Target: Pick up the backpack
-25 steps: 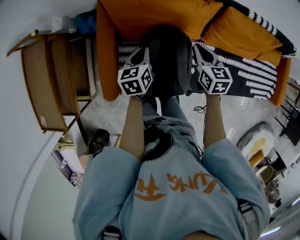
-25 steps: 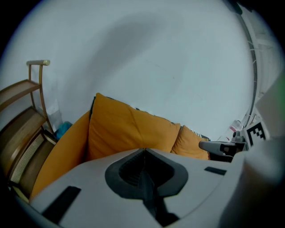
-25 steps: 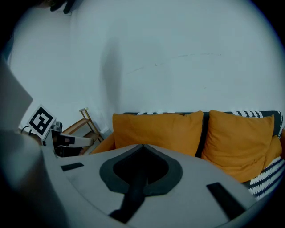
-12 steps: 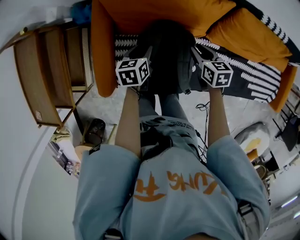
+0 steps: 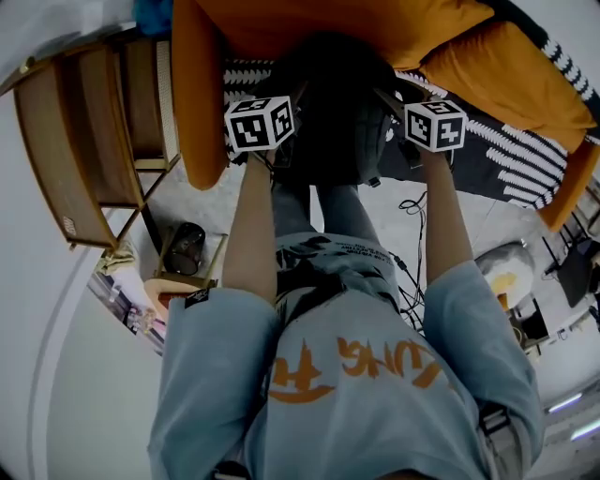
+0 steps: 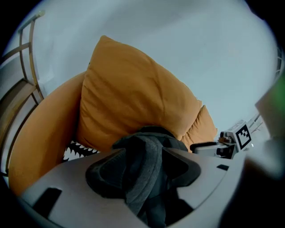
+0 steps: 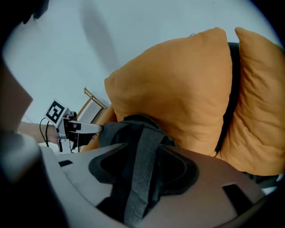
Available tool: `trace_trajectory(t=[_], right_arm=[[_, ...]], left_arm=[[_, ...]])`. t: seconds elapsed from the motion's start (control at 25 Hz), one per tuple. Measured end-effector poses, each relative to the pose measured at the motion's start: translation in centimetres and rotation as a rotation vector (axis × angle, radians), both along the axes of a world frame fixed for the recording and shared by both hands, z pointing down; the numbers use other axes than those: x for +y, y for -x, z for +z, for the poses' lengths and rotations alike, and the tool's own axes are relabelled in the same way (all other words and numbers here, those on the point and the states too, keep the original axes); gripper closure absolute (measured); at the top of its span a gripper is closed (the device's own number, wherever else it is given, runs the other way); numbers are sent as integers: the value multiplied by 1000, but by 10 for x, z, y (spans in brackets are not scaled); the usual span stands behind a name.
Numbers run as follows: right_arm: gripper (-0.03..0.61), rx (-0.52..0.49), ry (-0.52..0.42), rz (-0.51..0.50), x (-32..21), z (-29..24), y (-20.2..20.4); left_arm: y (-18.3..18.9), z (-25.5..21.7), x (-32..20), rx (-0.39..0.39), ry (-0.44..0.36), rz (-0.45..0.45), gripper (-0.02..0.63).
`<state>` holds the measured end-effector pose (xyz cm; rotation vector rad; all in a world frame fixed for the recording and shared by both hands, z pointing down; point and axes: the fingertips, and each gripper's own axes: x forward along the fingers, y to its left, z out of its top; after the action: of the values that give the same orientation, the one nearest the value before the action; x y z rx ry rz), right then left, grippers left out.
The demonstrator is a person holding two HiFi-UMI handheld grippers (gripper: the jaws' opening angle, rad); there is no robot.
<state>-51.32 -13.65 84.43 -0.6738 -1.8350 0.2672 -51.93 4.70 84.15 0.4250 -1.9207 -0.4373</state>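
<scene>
The dark grey backpack (image 5: 328,117) rests on the orange sofa seat between my two grippers. My left gripper (image 5: 287,101) is at the bag's left side and my right gripper (image 5: 394,101) at its right. In the left gripper view a grey shoulder strap (image 6: 144,153) runs loosely through the left gripper (image 6: 142,178), whose jaws are opening, with gaps on both sides of the strap. In the right gripper view a flat strap (image 7: 142,156) lies the same way in the right gripper (image 7: 142,176), also opening. The pads do not press on either strap.
Two orange cushions (image 5: 328,28) (image 5: 506,66) lean on the sofa back behind the bag. A black-and-white patterned throw (image 5: 506,159) covers the seat to the right. At left stand a wooden side table (image 5: 84,159) and a low stool with a dark pot (image 5: 185,248). Cables (image 5: 412,211) lie on the floor.
Both grippers and the backpack have gone down toward the sofa seat, moving up the head view. The arms are stretched further forward than before.
</scene>
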Motion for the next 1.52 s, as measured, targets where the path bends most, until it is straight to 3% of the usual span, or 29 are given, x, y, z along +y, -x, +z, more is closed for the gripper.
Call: trace_trajectory(t=[0.16,0.48,0.6,0.64,0.76,1.08,1.52], right_arm=[[357,68,39,-1,4,32,4],[370,123,127,23,26,50,2],[454,125,130,49,31,43,6],[488,131,141,62,32,40,5],[522,141,194,105,39,28,-1],[548,63,275,125,53,-19,-32],[549,-149,284,124,72,-104,-85]], left_arm=[[0,27,-13,44,-25,109,350],[-7,45,-33,96,-114,162,354],[-15,45,-46,99,-115,277,450],[-20,42,-51,92,-109,328,508],[-29,31,-60,51,-83,417,550],[-30,-35,-60,-91,-180,429,569],[-73,-120,-43,-233,-230,450,572]])
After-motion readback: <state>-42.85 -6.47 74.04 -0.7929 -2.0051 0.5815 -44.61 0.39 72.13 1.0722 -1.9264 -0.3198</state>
